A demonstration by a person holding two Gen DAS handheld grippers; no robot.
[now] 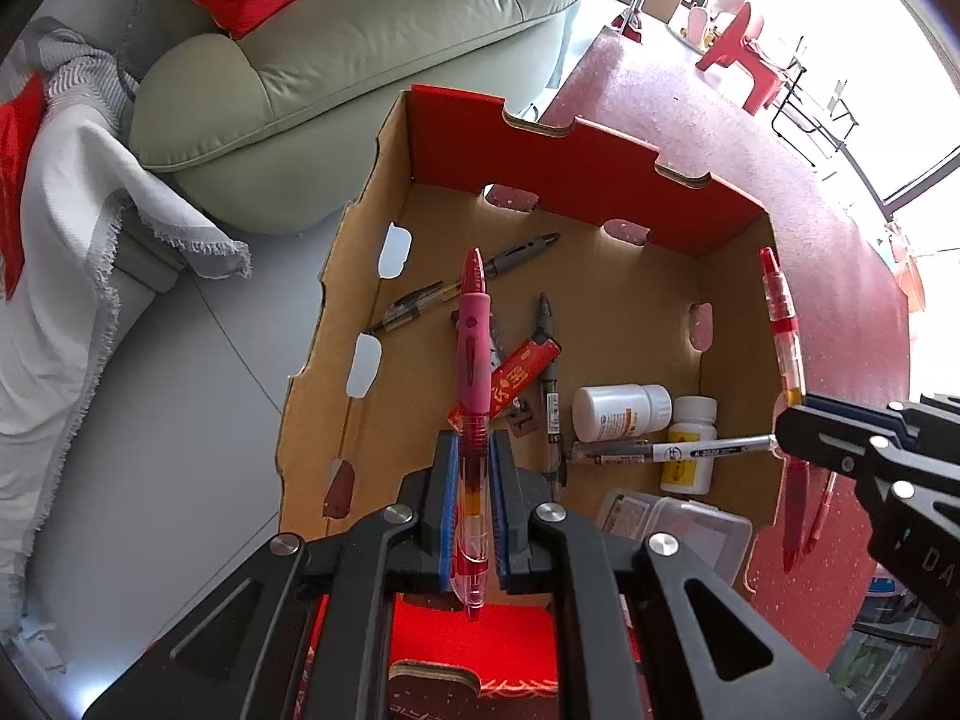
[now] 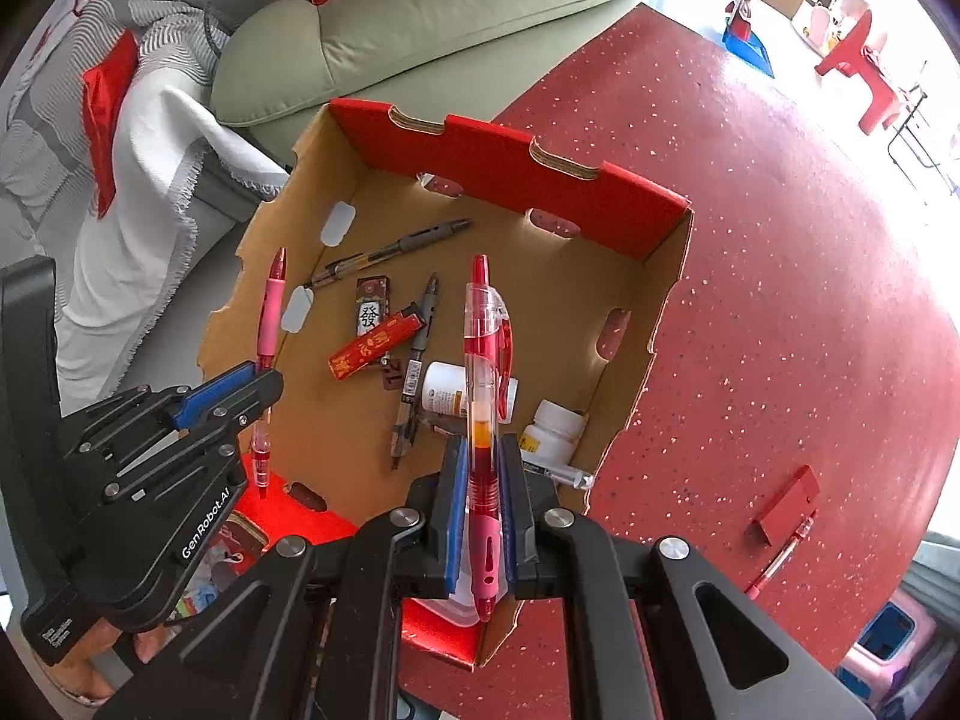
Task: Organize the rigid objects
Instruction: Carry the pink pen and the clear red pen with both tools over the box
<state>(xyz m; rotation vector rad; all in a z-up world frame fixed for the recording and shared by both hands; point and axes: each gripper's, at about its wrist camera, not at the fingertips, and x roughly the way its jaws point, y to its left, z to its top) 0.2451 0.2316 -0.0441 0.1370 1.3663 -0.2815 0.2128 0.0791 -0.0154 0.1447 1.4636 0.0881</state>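
Observation:
An open cardboard box [image 1: 570,174] with red outer walls stands on the red table, and both grippers hover over it pointing down. My left gripper [image 1: 474,441] is shut on a pink-grip red pen [image 1: 471,324], over the box's left side. My right gripper [image 2: 483,444] is shut on a clear red pen with a clip [image 2: 487,336], above the box's near right part. Each view shows the other gripper too: the right gripper [image 1: 792,414] at the box's right wall, the left gripper [image 2: 270,375] at the left wall of the box [image 2: 510,162].
In the box lie grey pens [image 2: 414,372], a red lighter [image 2: 369,351], two white bottles [image 1: 618,411] and a clear plastic case [image 1: 678,525]. A small red box [image 2: 786,504] and a red pen [image 2: 780,552] lie on the table at right. A green sofa [image 1: 360,60] stands behind.

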